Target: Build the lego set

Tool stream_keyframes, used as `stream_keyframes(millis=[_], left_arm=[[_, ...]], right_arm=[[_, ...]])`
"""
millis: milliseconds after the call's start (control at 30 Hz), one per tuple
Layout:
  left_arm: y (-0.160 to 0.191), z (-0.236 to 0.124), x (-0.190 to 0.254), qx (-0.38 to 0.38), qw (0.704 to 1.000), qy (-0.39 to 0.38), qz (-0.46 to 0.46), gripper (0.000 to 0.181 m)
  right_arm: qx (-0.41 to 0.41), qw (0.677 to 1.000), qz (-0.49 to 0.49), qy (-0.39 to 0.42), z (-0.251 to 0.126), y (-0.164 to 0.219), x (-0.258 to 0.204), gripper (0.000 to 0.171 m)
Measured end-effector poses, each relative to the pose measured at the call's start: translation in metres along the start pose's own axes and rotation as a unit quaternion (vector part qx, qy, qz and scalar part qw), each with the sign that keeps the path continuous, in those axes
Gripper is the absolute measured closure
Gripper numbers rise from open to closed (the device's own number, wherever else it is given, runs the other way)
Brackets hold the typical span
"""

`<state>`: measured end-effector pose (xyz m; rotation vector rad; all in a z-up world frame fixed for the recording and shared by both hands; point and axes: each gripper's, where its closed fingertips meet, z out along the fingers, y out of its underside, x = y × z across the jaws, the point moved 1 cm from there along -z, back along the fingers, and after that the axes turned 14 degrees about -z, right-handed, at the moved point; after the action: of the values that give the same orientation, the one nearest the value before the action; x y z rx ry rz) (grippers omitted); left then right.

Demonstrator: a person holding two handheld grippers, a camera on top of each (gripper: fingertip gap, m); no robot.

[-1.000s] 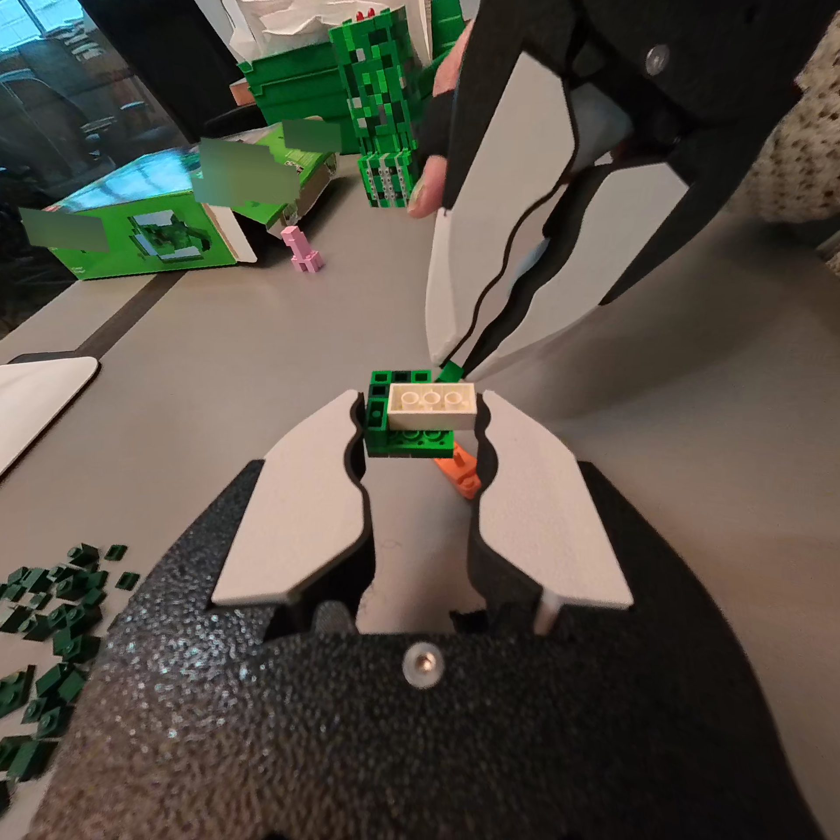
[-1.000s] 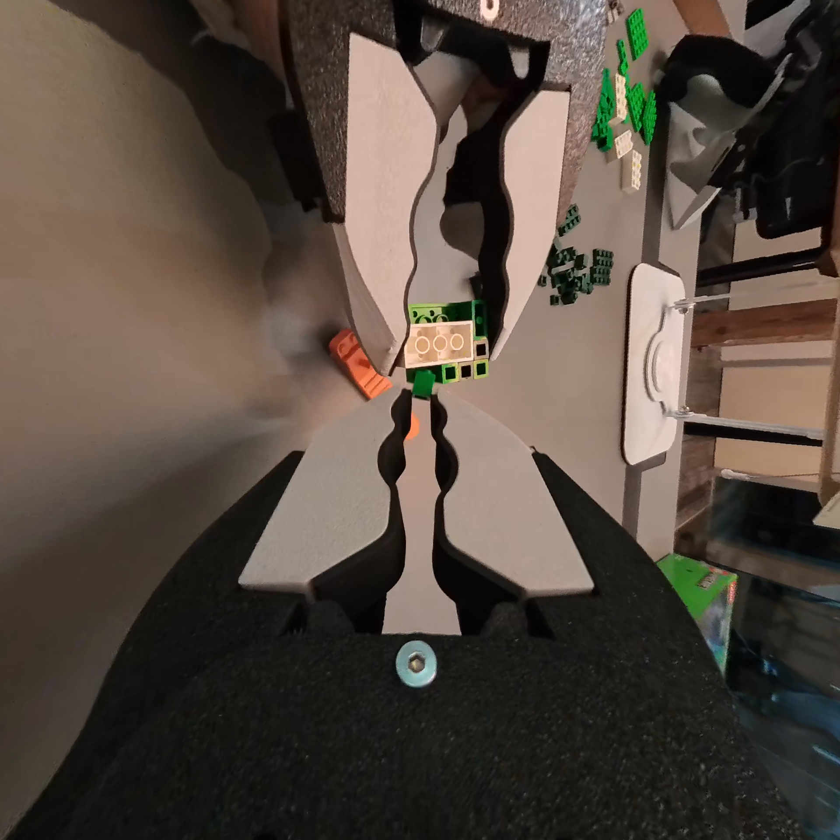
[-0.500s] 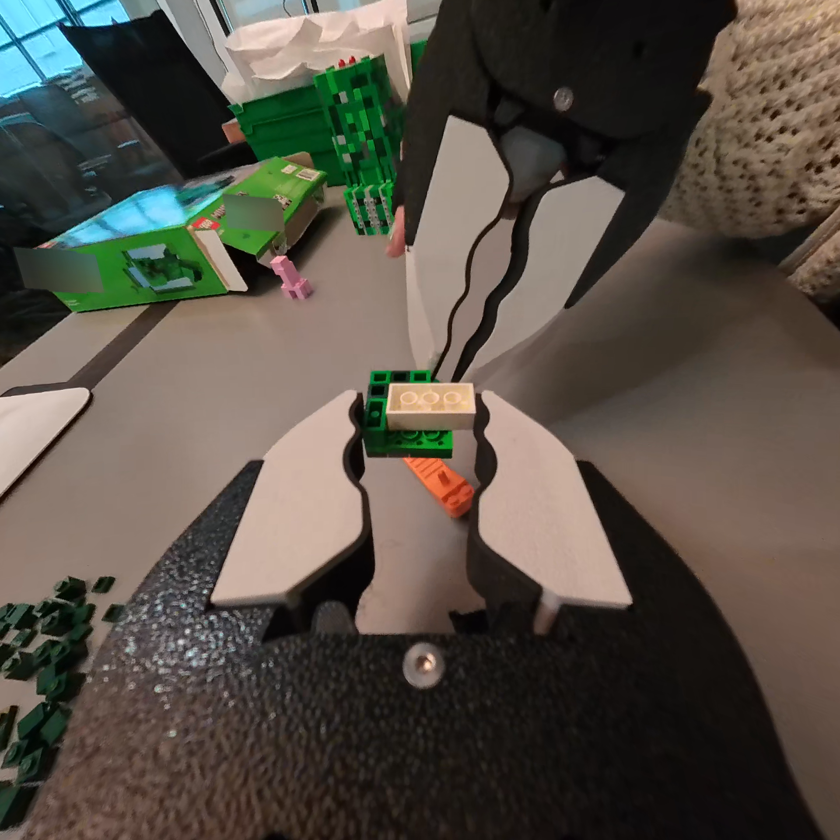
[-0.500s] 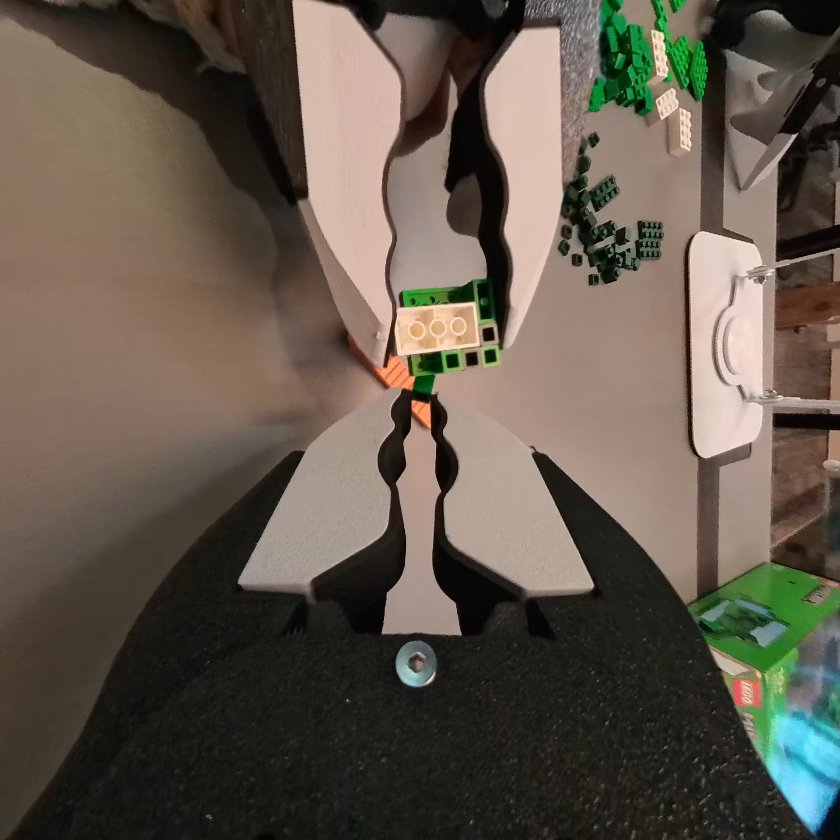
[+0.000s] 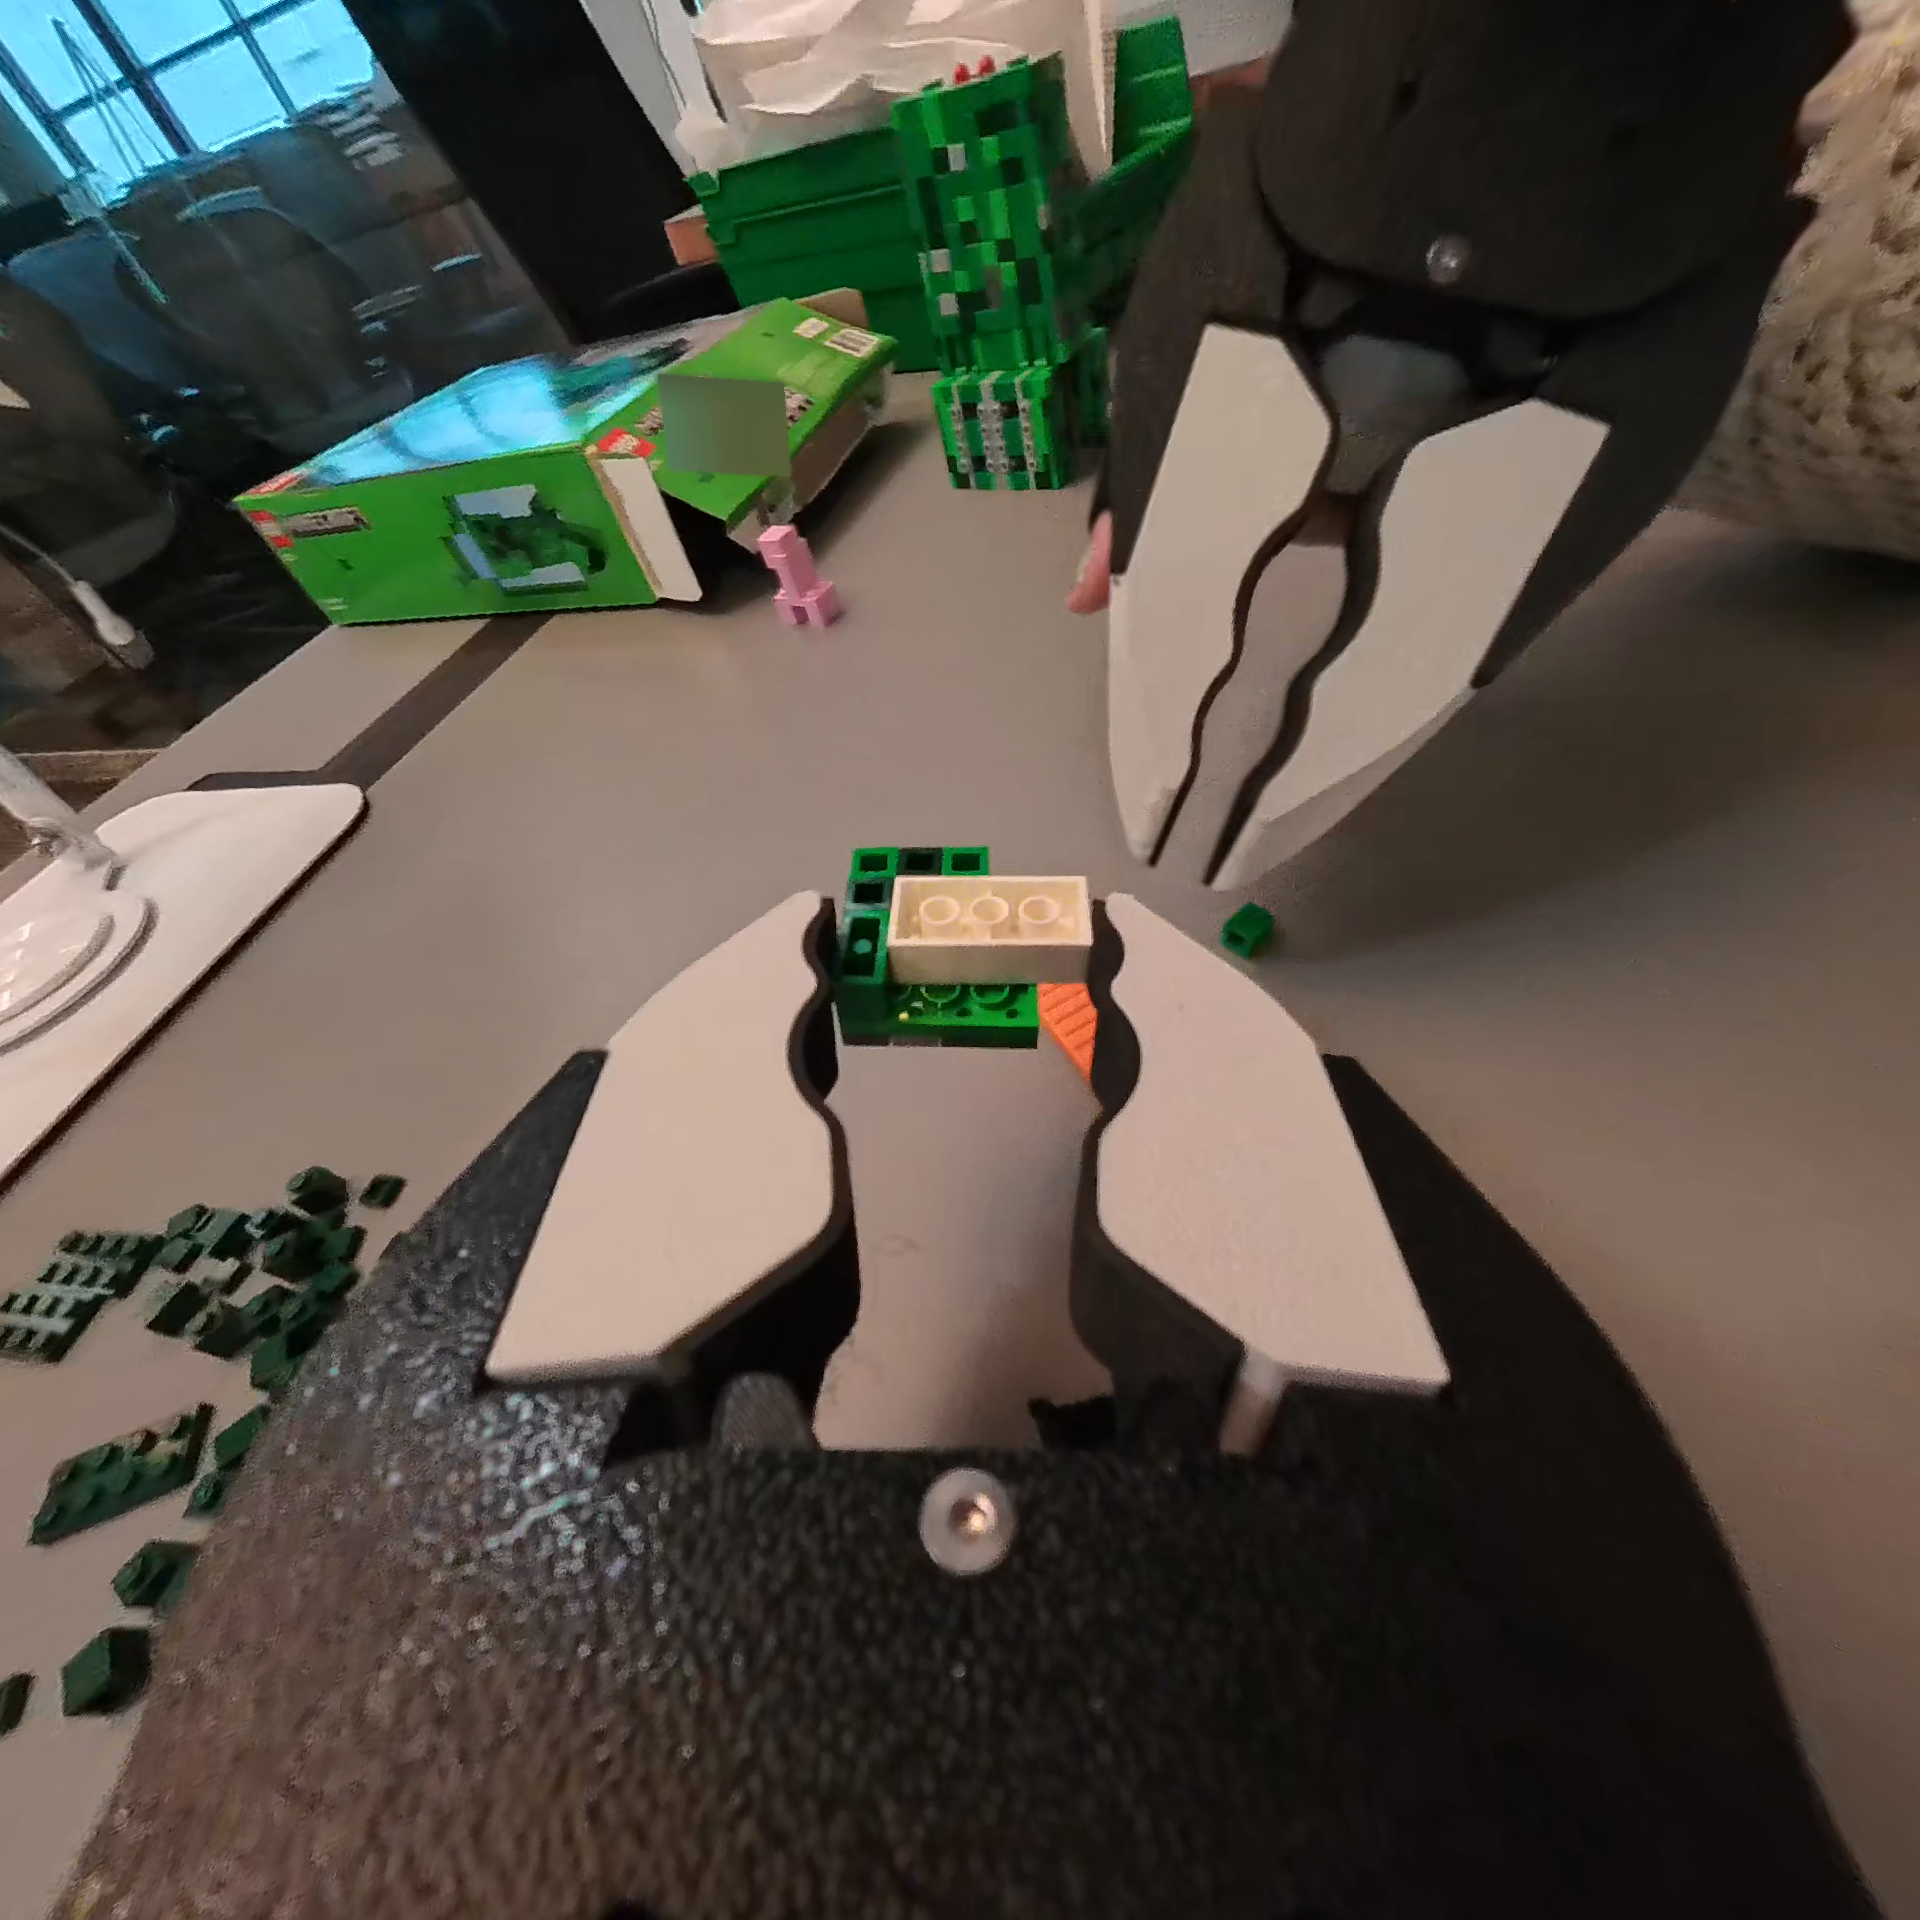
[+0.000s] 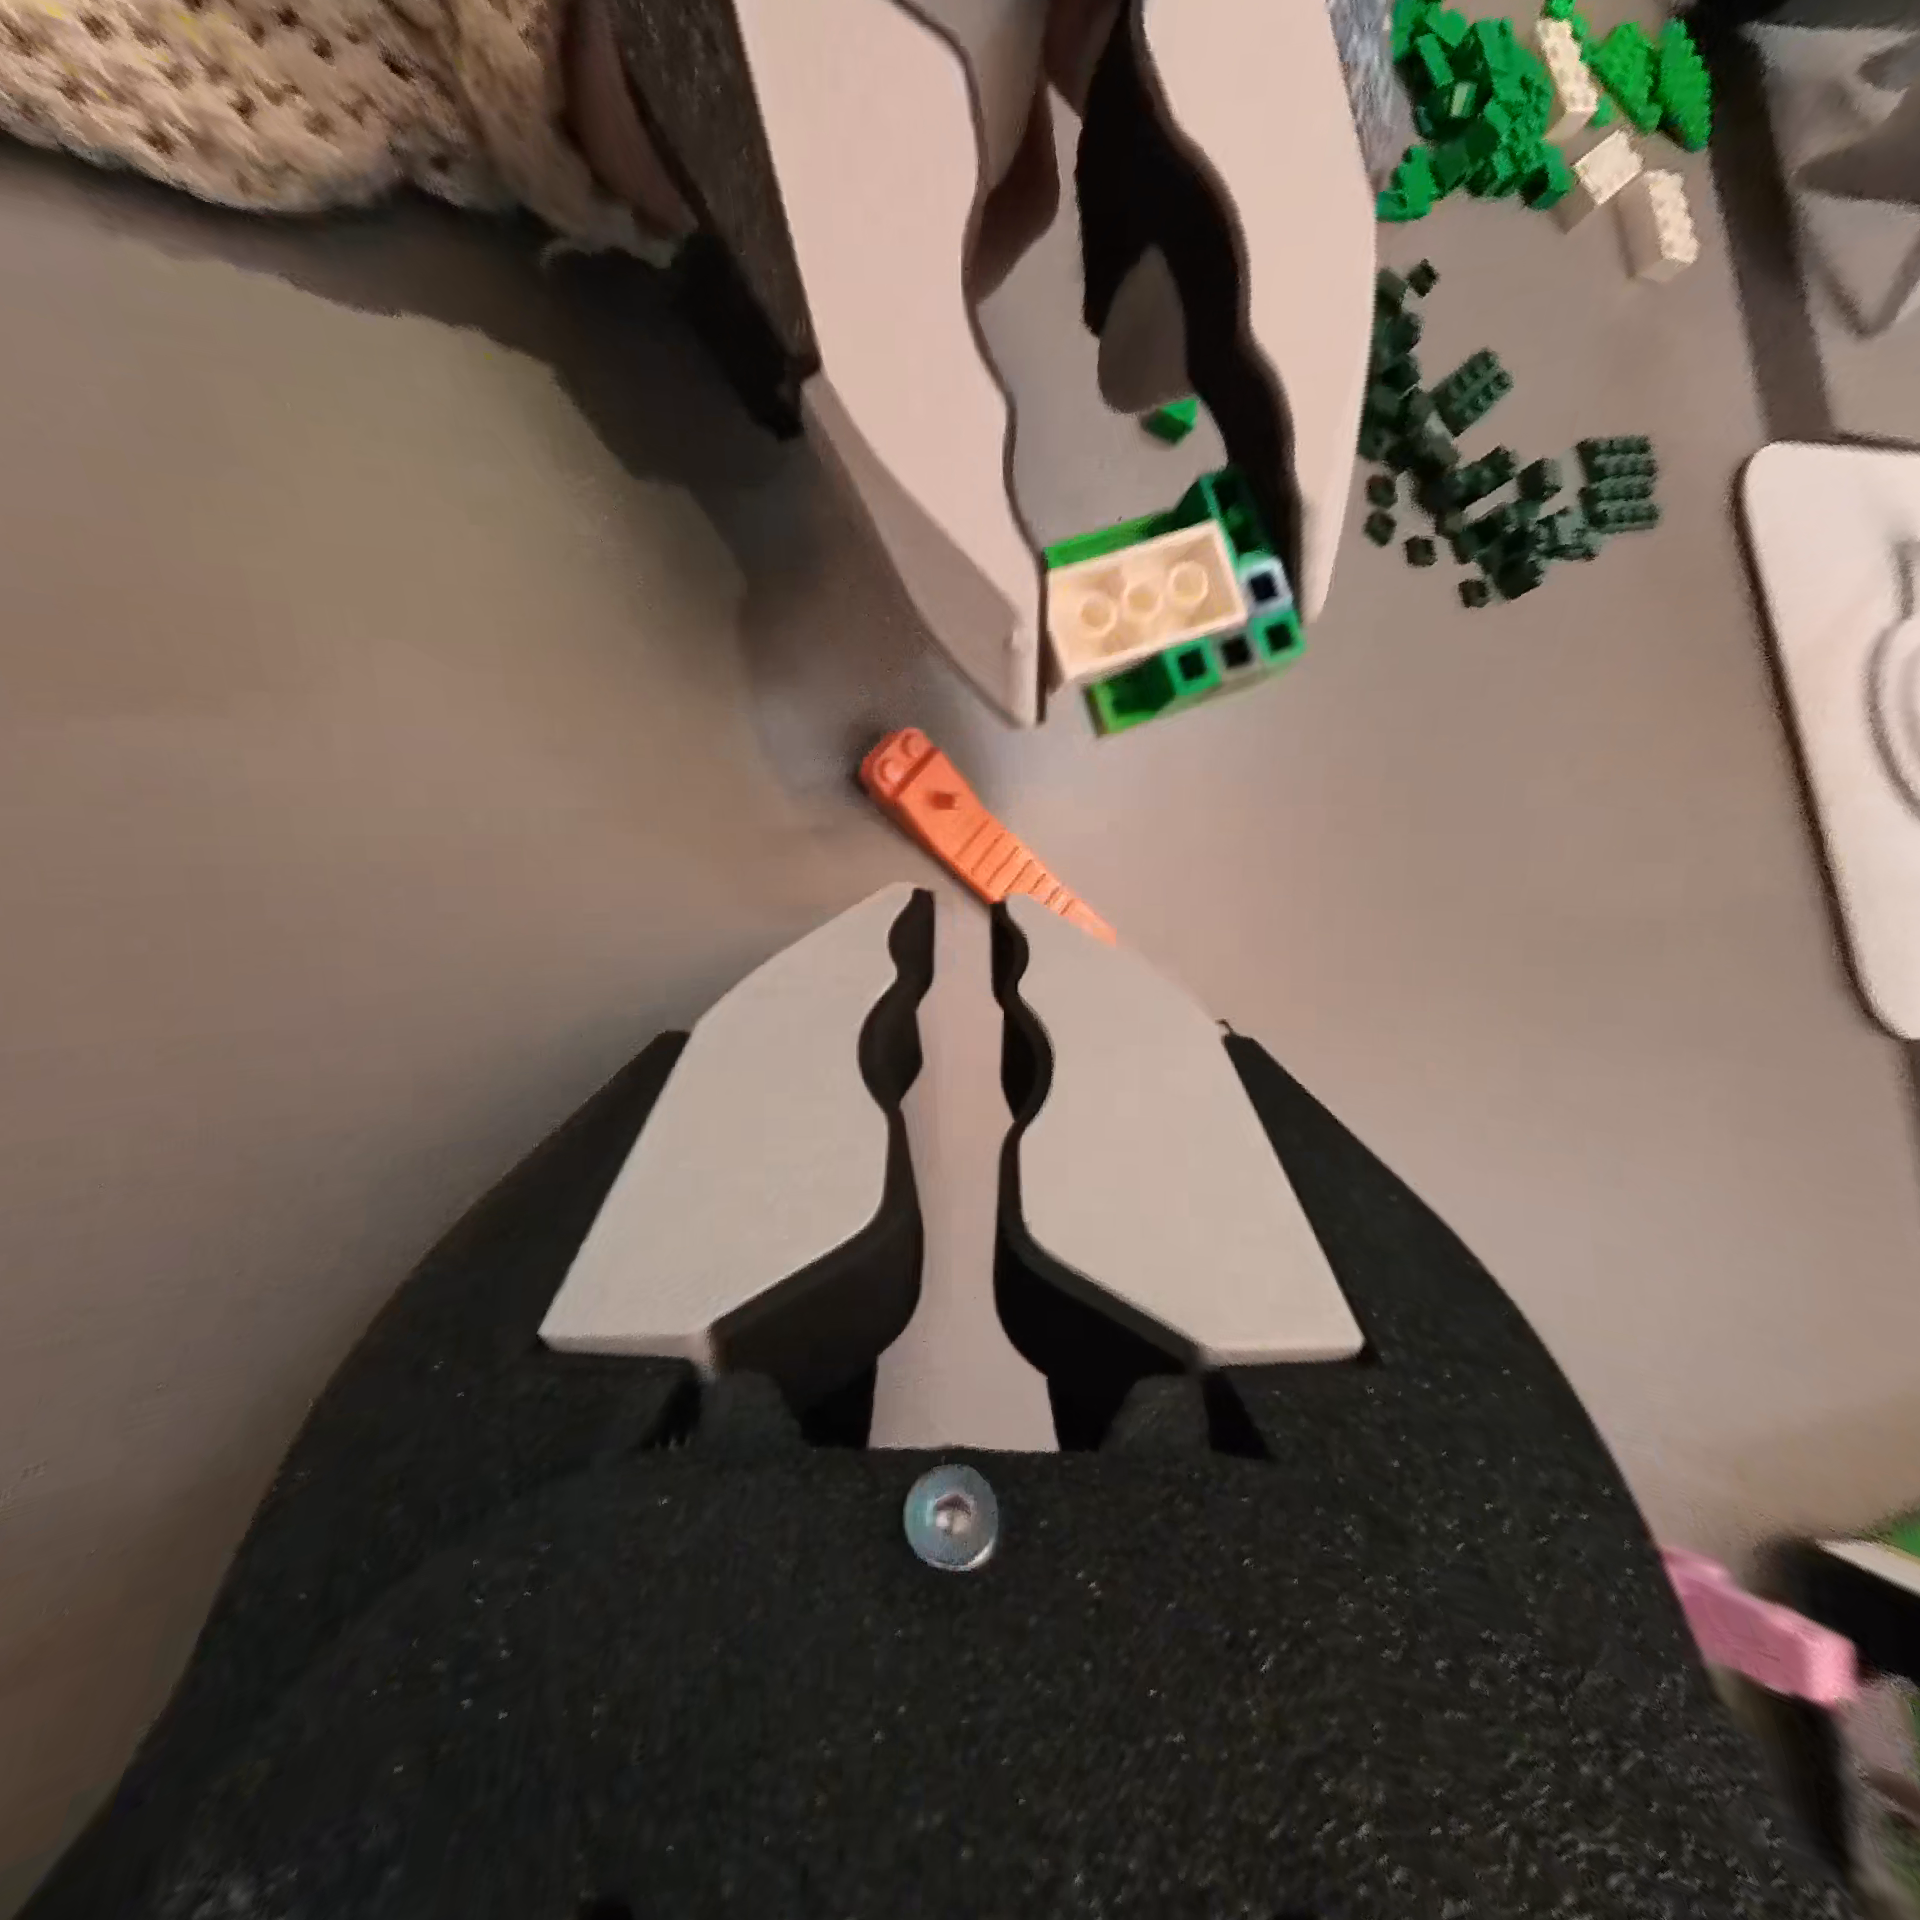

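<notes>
Two tongs over a grey table [image 5: 623, 790], listed left to right in the left wrist view. Far left: scattered dark green pieces [image 5: 197, 1278] on the table, plus a white flat pad [image 5: 197, 862] with a clear stand on it. Behind that, a green set box [image 5: 457, 540] lying on its side, a small pink figure [image 5: 795, 577] just beside its open flap. Further back, a tall green block figure [image 5: 992, 281] stands upright in front of green bins. Centre: left tongs [image 5: 961, 935] closed on a small green build [image 5: 914, 966] with a white brick [image 5: 987, 925] on top, underside facing up; fingers press both ends of it, held clear of the table in the right wrist view. Orange brick separator [image 6: 971, 831] lies on the table under and just right of the build. Right of that: a single loose green piece [image 5: 1247, 928] on the table. Right tongs [image 5: 1184, 868] point down just above and left of that piece, narrow slit between fingers, nothing gripped, tips near the table. A hand's fingertip shows behind the right tongs. In the right wrist view, a pile of bright green and white bricks [image 6: 1538, 114] sits far up the table.
</notes>
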<state>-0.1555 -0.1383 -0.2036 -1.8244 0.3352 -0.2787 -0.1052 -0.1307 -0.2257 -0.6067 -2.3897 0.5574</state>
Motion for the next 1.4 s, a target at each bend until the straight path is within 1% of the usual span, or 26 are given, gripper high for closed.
stream_keyframes(millis=[100, 167, 200, 267, 333, 400, 500, 700, 767, 833, 900, 967, 1033, 1133, 1200, 1267, 1300, 1400], left_arm=[[0.001, -0.001, -0.003, 0.002, 1.0, 0.0, -0.007, 0.135], [0.001, 0.0, -0.002, 0.0, 1.0, 0.0, -0.005, 0.136], [0.002, 0.0, -0.002, -0.001, 1.0, 0.001, -0.004, 0.135], [0.003, 0.002, -0.002, -0.006, 1.0, -0.001, -0.002, 0.135], [0.004, 0.002, -0.001, -0.008, 1.0, -0.002, 0.002, 0.136], [0.004, 0.002, -0.001, -0.007, 1.0, -0.002, 0.002, 0.136], [0.003, 0.002, -0.001, -0.007, 1.0, 0.0, 0.0, 0.136], [0.004, 0.003, -0.002, -0.01, 1.0, -0.004, 0.001, 0.136], [0.005, 0.001, -0.009, -0.014, 1.0, -0.025, 0.0, 0.136], [0.005, -0.006, -0.026, -0.013, 0.997, -0.073, -0.001, 0.136], [0.002, -0.018, -0.046, 0.003, 0.992, -0.126, -0.006, 0.136], [-0.002, -0.034, -0.065, 0.026, 0.985, -0.169, -0.02, 0.136], [-0.005, -0.052, -0.084, 0.047, 0.976, -0.211, -0.029, 0.136], [-0.008, -0.083, -0.109, 0.073, 0.958, -0.275, -0.024, 0.135], [-0.01, -0.105, -0.123, 0.092, 0.944, -0.317, -0.02, 0.136], [-0.011, -0.123, -0.132, 0.111, 0.933, -0.341, -0.028, 0.136], [-0.011, -0.129, -0.136, 0.119, 0.93, -0.347, -0.036, 0.136], [-0.009, -0.138, -0.142, 0.133, 0.925, -0.351, -0.059, 0.135]], right_arm=[[0.04, 0.998, 0.044, 0.002, -0.007, 0.009, -0.002, 0.154], [0.064, 0.996, 0.055, -0.01, -0.012, 0.014, -0.009, 0.154], [0.063, 0.996, 0.061, -0.016, -0.014, 0.018, -0.013, 0.154], [0.029, 0.994, 0.101, -0.025, -0.012, 0.03, -0.017, 0.154], [0.021, 0.992, 0.125, -0.028, -0.01, 0.032, -0.023, 0.152], [0.008, 0.993, 0.117, -0.015, -0.009, 0.032, -0.026, 0.152], [-0.04, 0.993, 0.107, -0.018, -0.007, 0.033, -0.027, 0.152], [-0.124, 0.984, 0.092, -0.089, -0.002, 0.023, -0.022, 0.156], [-0.157, 0.976, 0.091, -0.118, 0.0, 0.023, -0.022, 0.154], [-0.186, 0.967, 0.092, -0.15, 0.001, 0.024, -0.023, 0.153], [-0.22, 0.953, 0.094, -0.187, 0.001, 0.027, -0.024, 0.154], [-0.262, 0.933, 0.104, -0.224, -0.001, 0.03, -0.02, 0.151], [-0.283, 0.915, 0.113, -0.263, 0.001, 0.024, -0.014, 0.152], [-0.342, 0.882, 0.096, -0.309, 0.006, 0.021, -0.008, 0.151], [-0.388, 0.853, 0.088, -0.339, 0.008, 0.021, -0.012, 0.148], [-0.446, 0.814, 0.076, -0.365, 0.005, 0.026, -0.017, 0.142], [-0.467, 0.8, 0.068, -0.372, 0.005, 0.027, -0.019, 0.142], [-0.502, 0.775, 0.048, -0.381, 0.008, 0.026, -0.02, 0.143]])
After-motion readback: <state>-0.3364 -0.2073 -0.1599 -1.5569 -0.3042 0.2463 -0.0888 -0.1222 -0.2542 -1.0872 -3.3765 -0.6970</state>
